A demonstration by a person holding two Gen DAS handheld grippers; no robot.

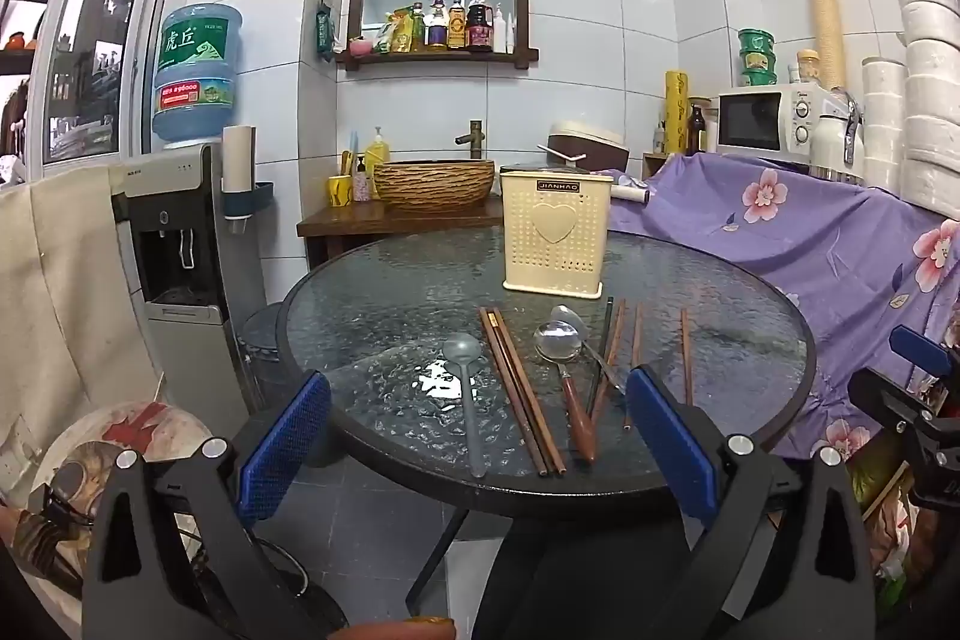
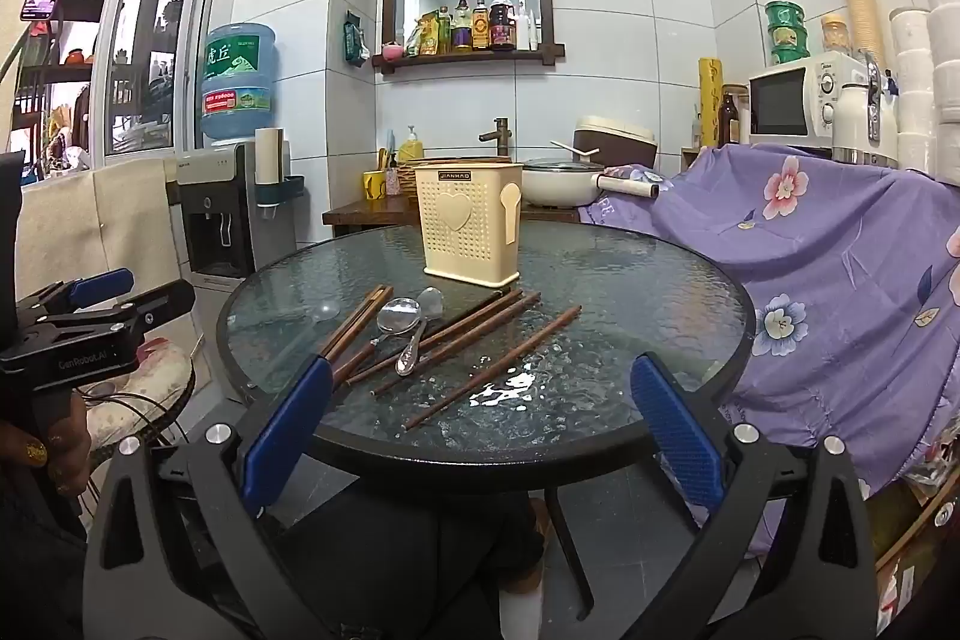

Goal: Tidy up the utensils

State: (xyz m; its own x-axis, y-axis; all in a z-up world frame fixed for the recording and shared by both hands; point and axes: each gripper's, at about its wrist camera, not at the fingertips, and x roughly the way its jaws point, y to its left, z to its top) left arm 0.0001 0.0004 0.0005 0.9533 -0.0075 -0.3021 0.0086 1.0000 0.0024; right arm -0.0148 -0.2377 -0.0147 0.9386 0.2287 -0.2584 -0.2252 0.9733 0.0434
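Both hand-held grippers are released and hold nothing: the left hand-held gripper and the right hand-held gripper hang before the near edge of the round glass surface, with their blue pads wide apart.

The utensils lie loose on the near half of this surface. From left to right in the left view there are a grey spoon, a bundle of chopsticks, a ladle with a wooden handle, a metal spoon and more single chopsticks. Some of these cross each other. The cream holder stands upright behind them, near but apart.

I judge that all pieces are light and stiff. The glass is smooth and looks wet, so thin chopsticks may slide or roll when a pad pushes them. It seems better to take a chopstick near its middle, across its length. The ladle is probably heavier at the bowl, so I would hold the wooden handle, which gives more grip than polished metal. The holder is light plastic and could tip if it is bumped.
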